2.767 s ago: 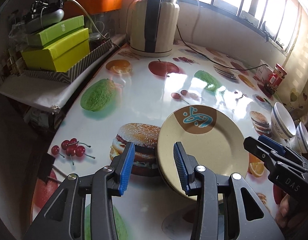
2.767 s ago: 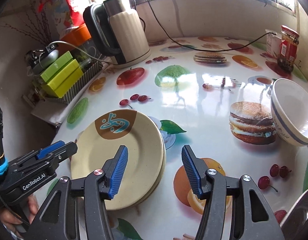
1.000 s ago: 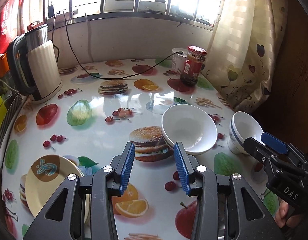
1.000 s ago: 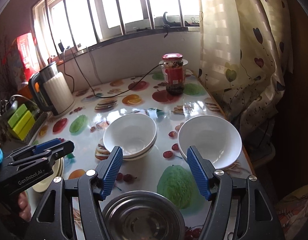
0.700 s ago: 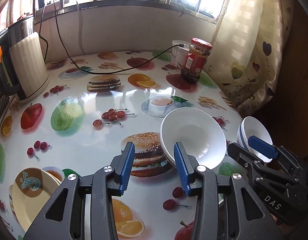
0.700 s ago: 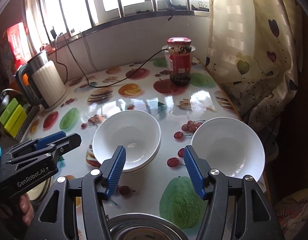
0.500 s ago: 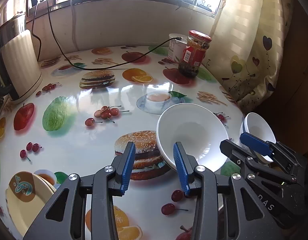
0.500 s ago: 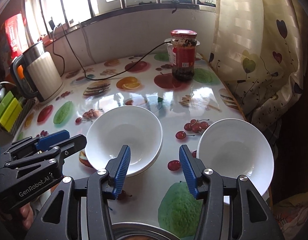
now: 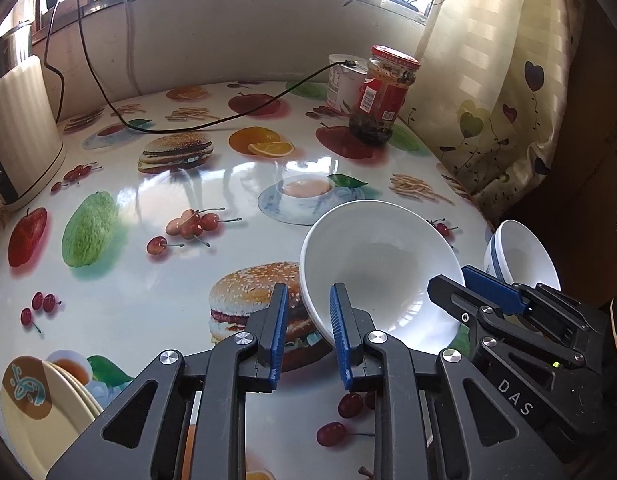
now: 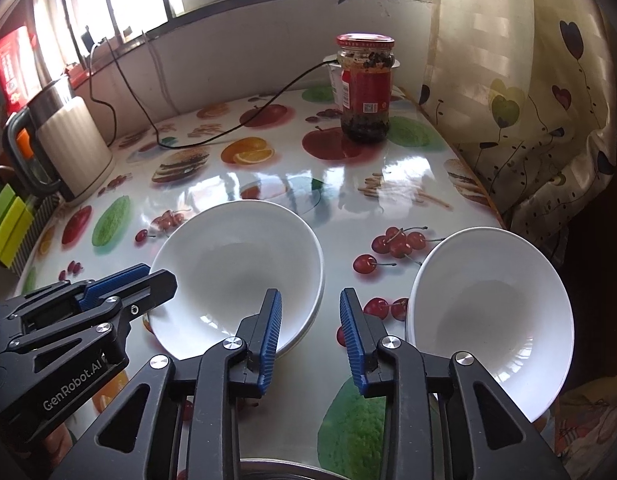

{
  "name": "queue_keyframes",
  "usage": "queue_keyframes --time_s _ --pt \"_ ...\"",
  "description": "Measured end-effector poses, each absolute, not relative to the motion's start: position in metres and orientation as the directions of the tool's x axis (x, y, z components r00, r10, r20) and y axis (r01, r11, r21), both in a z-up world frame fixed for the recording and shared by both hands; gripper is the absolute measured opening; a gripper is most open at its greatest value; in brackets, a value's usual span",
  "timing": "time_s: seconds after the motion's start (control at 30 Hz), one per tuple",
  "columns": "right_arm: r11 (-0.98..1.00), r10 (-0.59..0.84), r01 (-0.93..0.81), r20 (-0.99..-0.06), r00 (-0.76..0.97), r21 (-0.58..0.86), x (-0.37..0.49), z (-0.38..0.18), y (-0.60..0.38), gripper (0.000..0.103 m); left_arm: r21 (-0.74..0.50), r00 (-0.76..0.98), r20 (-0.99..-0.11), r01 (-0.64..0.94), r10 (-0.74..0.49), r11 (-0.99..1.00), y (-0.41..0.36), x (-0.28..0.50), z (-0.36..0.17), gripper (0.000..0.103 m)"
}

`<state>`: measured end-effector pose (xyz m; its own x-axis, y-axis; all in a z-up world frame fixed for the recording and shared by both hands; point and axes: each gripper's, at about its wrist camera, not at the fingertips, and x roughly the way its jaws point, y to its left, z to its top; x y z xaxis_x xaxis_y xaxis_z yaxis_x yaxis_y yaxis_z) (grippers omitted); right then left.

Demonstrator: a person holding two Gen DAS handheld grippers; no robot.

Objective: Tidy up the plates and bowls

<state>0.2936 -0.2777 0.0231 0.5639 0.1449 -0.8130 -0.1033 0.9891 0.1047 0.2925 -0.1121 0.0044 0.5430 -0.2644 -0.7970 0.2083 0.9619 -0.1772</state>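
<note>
A white bowl [image 9: 382, 264] stands on the fruit-print table, with a second rim showing under it in the right wrist view [image 10: 236, 264]. My left gripper [image 9: 308, 290] straddles its left rim, one pad inside and one outside. Its jaws are closing, and a gap still shows at the outer pad. My right gripper [image 10: 310, 294] straddles the bowl's near-right rim with its jaws closing too, and its pads are clear of the wall. Each gripper also appears in the other's view: the right gripper [image 9: 452, 280] and the left gripper [image 10: 160, 280]. Another white bowl [image 10: 488, 312] with a blue band [image 9: 520, 256] sits at the right edge.
Stacked cream plates [image 9: 28, 400] lie near left. A red-lidded jar [image 10: 364, 88], a white tub behind it and a black cable [image 9: 228, 118] stand at the back. A kettle [image 10: 68, 144] is at the back left. A steel bowl's rim [image 10: 268, 466] shows at the bottom, and a curtain [image 10: 528, 100] hangs right.
Both grippers swung from the plates to the white bowl, came lower and closer, and their jaws narrowed around its rim.
</note>
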Motion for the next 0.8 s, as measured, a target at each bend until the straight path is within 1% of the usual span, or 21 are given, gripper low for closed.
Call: queue_keyframes --time_s 0.03,0.13,0.17,0.27,0.33,0.4,0.8 --pt "0.989 0.143 -0.101 -0.813 0.564 0.104 0.294 0.023 -0.2774 0.026 -0.179 0.539 -0.799 0.211 -0.267 0.961 -0.1124 0.2932 0.004 0.018" --pt "0.99 0.141 -0.1 -0.813 0.565 0.102 0.2946 0.0229 -0.2768 0.025 -0.183 0.539 -0.798 0.21 -0.27 0.96 -0.1125 0.2948 0.0033 0.017" --pt "0.99 0.141 -0.1 -0.813 0.564 0.103 0.2951 0.0228 -0.2768 0.025 -0.193 0.536 -0.797 0.21 -0.278 0.958 -0.112 0.2955 0.0026 0.015" --pt "0.989 0.143 -0.1 -0.813 0.564 0.104 0.2954 0.0225 -0.2771 0.024 -0.195 0.539 -0.794 0.211 -0.28 0.958 -0.1126 0.2961 0.0021 0.014" --pt "0.99 0.143 -0.095 -0.815 0.561 0.108 0.2973 0.0214 -0.2764 0.018 -0.193 0.542 -0.793 0.209 -0.278 0.959 -0.1127 0.2962 0.0022 0.014" --pt "0.99 0.143 -0.088 -0.813 0.564 0.113 0.2975 0.021 -0.2765 0.017 -0.184 0.545 -0.793 0.212 -0.273 0.96 -0.1138 0.2957 0.0023 0.014" --pt "0.987 0.163 -0.09 -0.802 0.574 0.135 0.2945 0.0235 -0.2798 0.016 -0.176 0.554 -0.79 0.207 -0.263 0.962 -0.1144 0.2953 0.0024 0.013"
